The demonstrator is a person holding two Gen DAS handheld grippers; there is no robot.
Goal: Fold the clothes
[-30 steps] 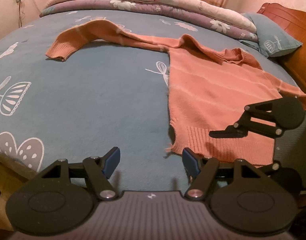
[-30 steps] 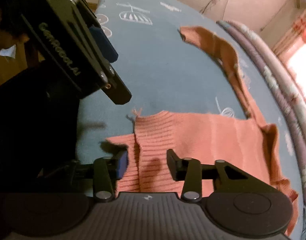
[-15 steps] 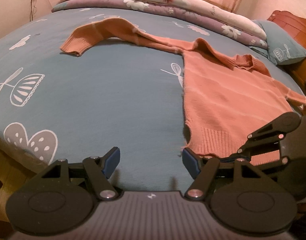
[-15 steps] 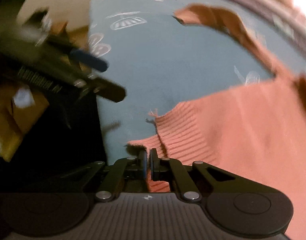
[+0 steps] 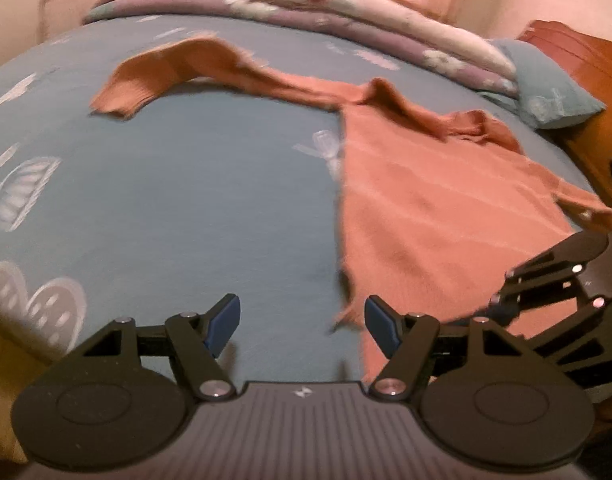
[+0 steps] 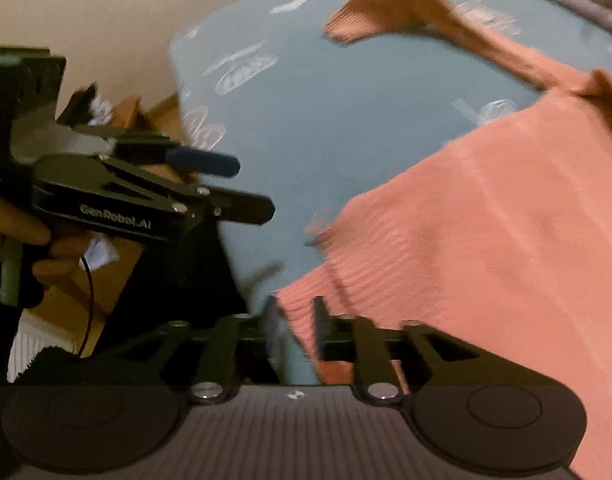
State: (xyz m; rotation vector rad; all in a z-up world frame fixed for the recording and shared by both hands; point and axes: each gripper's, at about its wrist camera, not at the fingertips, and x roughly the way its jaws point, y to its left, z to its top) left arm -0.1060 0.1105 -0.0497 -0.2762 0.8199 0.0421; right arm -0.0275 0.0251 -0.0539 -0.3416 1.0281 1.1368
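Observation:
An orange knit sweater [image 5: 446,208] lies flat on the blue bedsheet [image 5: 186,200], one sleeve [image 5: 166,72] stretched far to the left. My left gripper [image 5: 302,320] hovers open over the sheet, just left of the hem corner, with nothing between its pads. My right gripper [image 6: 295,320] is at the near hem corner of the sweater [image 6: 486,240]. Its jaws are opening, and the ribbed hem sits in the narrow gap between them. The right gripper [image 5: 502,292] shows blurred at the sweater's lower right. A hand holds the left gripper [image 6: 242,188] off the bed's edge.
Folded floral quilts [image 5: 306,8] lie along the bed's far side. A blue pillow [image 5: 546,92] rests against a wooden headboard [image 5: 586,60] at the right. The bed's near edge drops to brown flooring or furniture [image 6: 118,272].
The right gripper shut on the sweater's hem corner half a second ago; now its fingers stand apart. It has rolled and shifted right along the hem. The left gripper stayed open and hardly moved.

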